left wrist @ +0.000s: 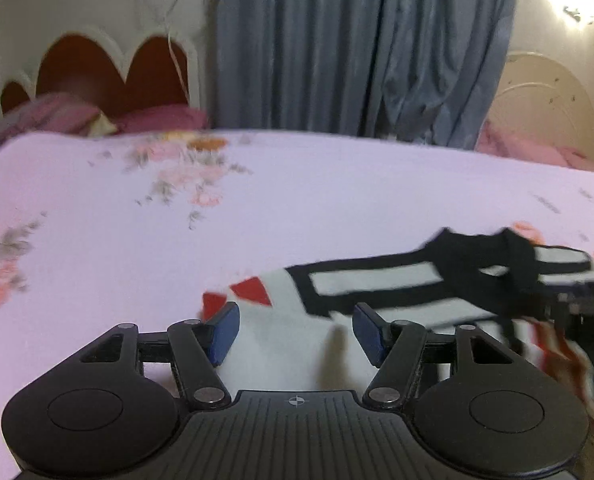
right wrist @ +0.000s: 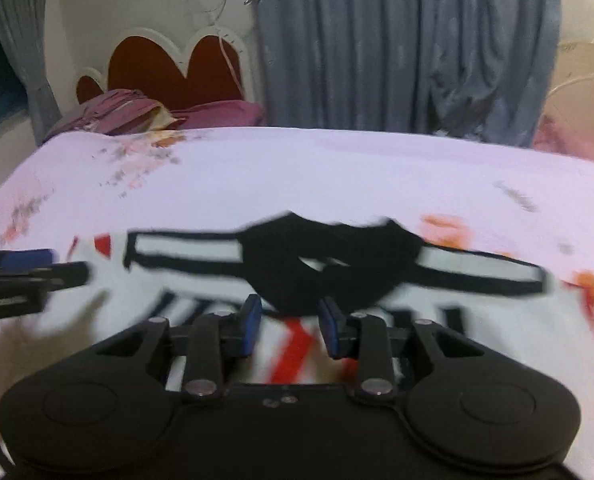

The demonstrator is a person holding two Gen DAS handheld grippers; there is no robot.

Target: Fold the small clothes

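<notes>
Left wrist view: left claw [left wrist: 293,330] tilts down, wide, empty, over the shirt [left wrist: 377,292].

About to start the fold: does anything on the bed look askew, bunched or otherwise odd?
Nothing is damaged or spilled. The small shirt lies spread on the floral bedsheet, unfolded, its black collar a bit rumpled. Both views are blurred, so finer creases cannot be judged.
</notes>
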